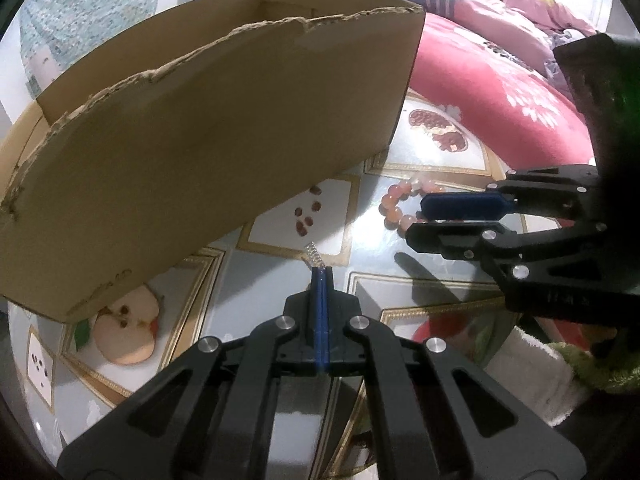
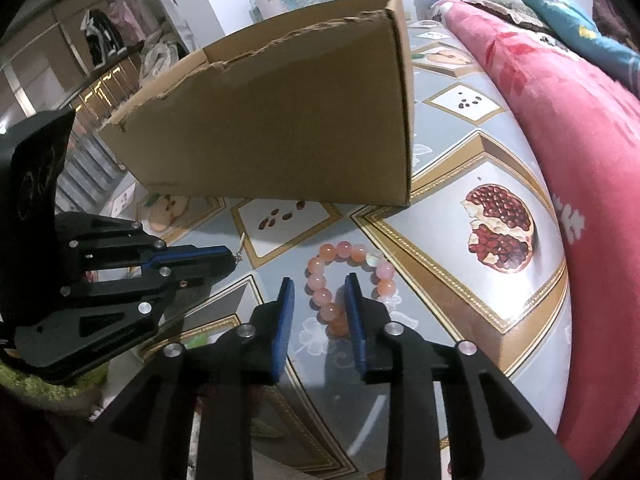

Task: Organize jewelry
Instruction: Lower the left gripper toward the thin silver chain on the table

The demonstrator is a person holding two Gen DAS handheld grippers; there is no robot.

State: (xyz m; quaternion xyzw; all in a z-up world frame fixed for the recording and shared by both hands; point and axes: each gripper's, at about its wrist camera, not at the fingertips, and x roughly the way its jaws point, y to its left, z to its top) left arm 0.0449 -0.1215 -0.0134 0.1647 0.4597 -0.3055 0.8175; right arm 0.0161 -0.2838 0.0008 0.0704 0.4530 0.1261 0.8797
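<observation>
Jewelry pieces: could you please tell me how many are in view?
2: a small silvery spiral piece pinched in the left gripper, and a pink bead bracelet on the table before the right gripper. The box may hide more.

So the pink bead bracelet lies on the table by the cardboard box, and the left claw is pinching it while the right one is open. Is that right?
Not quite. The left gripper pinches a small coiled silver piece, not the pink bead bracelet, as the left wrist view shows. The bracelet lies on the table by the cardboard box, between the right gripper's open fingers.
</observation>
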